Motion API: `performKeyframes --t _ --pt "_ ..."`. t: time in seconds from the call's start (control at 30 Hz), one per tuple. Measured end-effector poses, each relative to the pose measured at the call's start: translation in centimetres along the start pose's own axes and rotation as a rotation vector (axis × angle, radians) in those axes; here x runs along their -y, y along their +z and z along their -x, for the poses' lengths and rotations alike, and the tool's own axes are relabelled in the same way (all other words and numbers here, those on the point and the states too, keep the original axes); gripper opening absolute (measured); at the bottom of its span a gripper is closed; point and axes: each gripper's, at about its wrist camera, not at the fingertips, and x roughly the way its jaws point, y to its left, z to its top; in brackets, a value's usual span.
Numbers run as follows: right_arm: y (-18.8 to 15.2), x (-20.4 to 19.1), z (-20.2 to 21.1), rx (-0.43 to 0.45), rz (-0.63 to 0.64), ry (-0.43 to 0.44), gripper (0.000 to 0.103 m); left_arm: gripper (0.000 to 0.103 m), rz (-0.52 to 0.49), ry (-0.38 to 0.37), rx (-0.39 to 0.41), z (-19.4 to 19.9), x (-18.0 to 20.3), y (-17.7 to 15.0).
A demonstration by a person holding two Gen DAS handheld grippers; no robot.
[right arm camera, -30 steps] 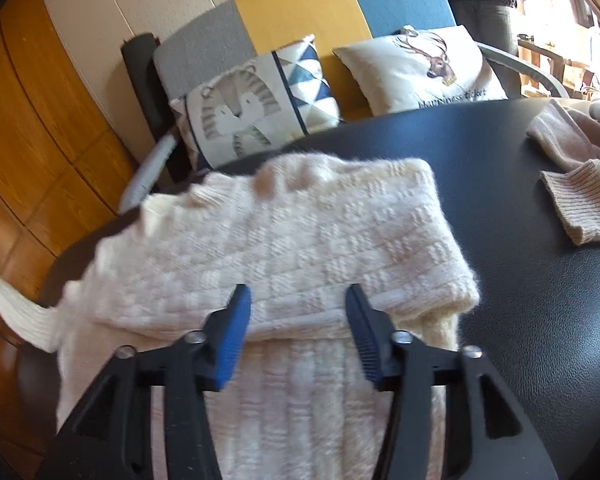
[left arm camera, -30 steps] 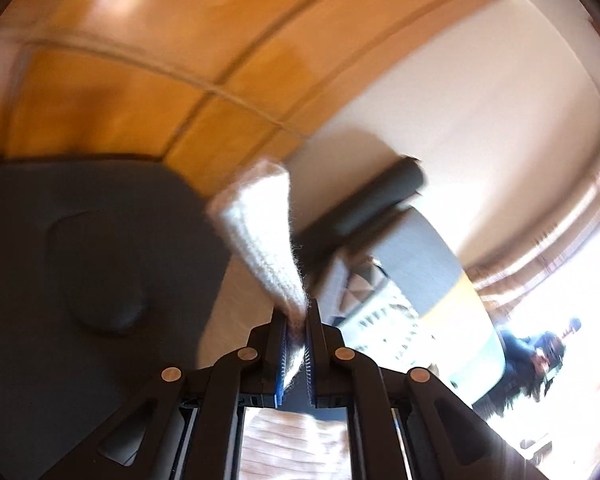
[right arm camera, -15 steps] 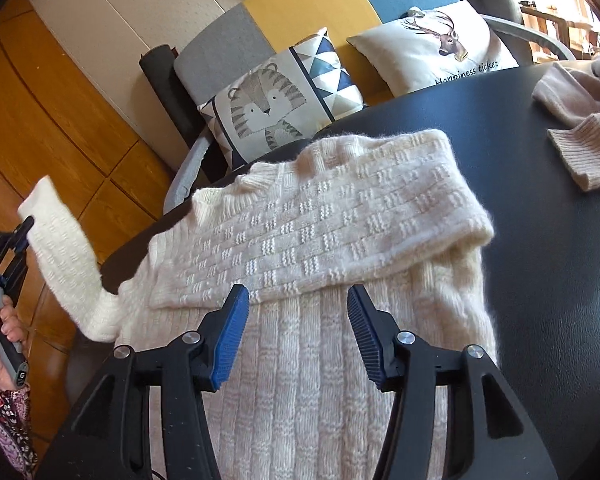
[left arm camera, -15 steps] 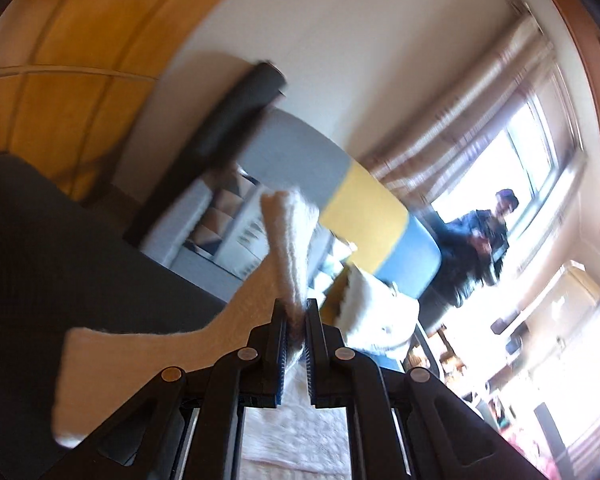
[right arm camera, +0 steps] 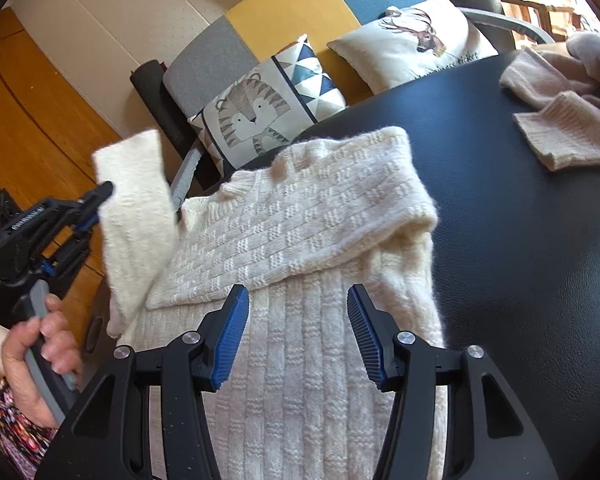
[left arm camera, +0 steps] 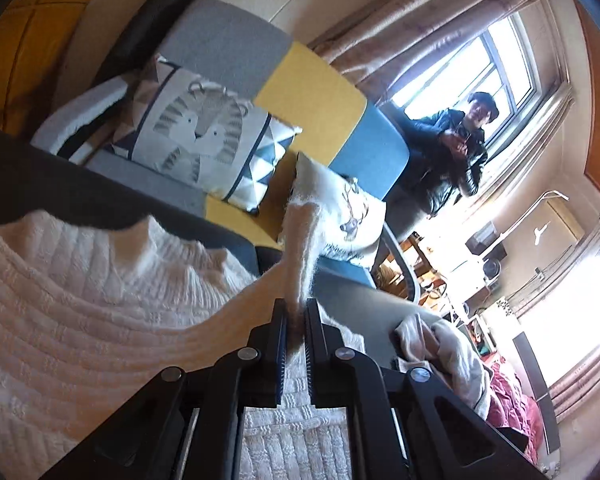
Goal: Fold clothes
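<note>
A cream knitted sweater (right arm camera: pixel 300 248) lies on the black table (right arm camera: pixel 520 208), its right sleeve folded across the chest. My left gripper (left arm camera: pixel 296 320) is shut on the sweater's left sleeve (left arm camera: pixel 302 248). In the right wrist view that left gripper (right arm camera: pixel 96 204) holds the sleeve (right arm camera: pixel 136 224) up at the table's left edge, cuff upward. My right gripper (right arm camera: pixel 296 336) hovers open just above the sweater's ribbed body, nothing between its fingers.
A pink sweater (right arm camera: pixel 564 96) lies crumpled at the table's far right. Behind the table stands a grey, yellow and blue sofa (right arm camera: pixel 292 24) with a tiger cushion (right arm camera: pixel 260 108) and a deer cushion (right arm camera: pixel 416 40). A person (left arm camera: pixel 452 152) stands by the window.
My left gripper has swung the sleeve up from beside the table and inward toward the sweater's body. The right gripper has drifted slightly back over the sweater, still open.
</note>
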Motion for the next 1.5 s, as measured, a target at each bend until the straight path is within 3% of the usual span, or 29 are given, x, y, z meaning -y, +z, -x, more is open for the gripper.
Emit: performKeyframes --t 0.2,0.43,0.5,0.63,0.73,0.87,1.0,1.07,1.17,1.3,1.5 --pt "-0.1 0.2 0.3 0.005 0.015 0.005 0.055 0.007 -0.066 0.034 -0.096 -4.0 0.6 -3.4" --pt "1.5 -1.3 -0.8 0.009 0.041 0.037 0.055 0.020 -0.078 -0.037 -0.276 -6.8 1.0 -5.9" --pt "2.1 -1.8 -1.4 0.003 0.043 0.045 0.055 0.021 -0.107 -0.057 -0.257 -5.3 0.8 -6.5" --pt "3.7 -2.1 -3.1 -0.034 -0.005 0.095 0.055 0.022 -0.104 -0.010 -0.170 -0.7 -1.2 -7.3" --pt "4.6 -1.8 -5.1 -0.087 -0.096 0.147 0.055 0.022 -0.026 0.072 -0.115 2.4 -4.8 -7.5" --pt "5.1 -1.6 -7.1 -0.109 -0.126 0.099 0.055 0.022 0.090 0.196 -0.041 6.1 -10.0 -8.1" --pt "5.1 -1.4 -9.0 -0.162 -0.145 0.119 0.053 0.022 0.179 0.187 -0.004 8.3 -13.4 -8.4" --pt "4.9 -1.8 -9.8 -0.196 -0.138 0.113 0.035 0.022 0.153 0.217 0.023 9.4 -13.4 -8.5" --pt "4.5 -3.1 -10.5 -0.226 -0.050 0.079 0.018 0.022 0.134 0.244 0.060 10.7 -13.8 -8.8" --pt "4.7 -4.8 -10.1 -0.190 0.054 0.036 0.013 0.022 0.199 0.250 0.042 10.7 -15.9 -8.8" --pt "7.7 -7.3 -7.3 -0.024 0.179 -0.016 0.013 0.023 0.210 0.260 0.045 9.7 -17.2 -6.7"
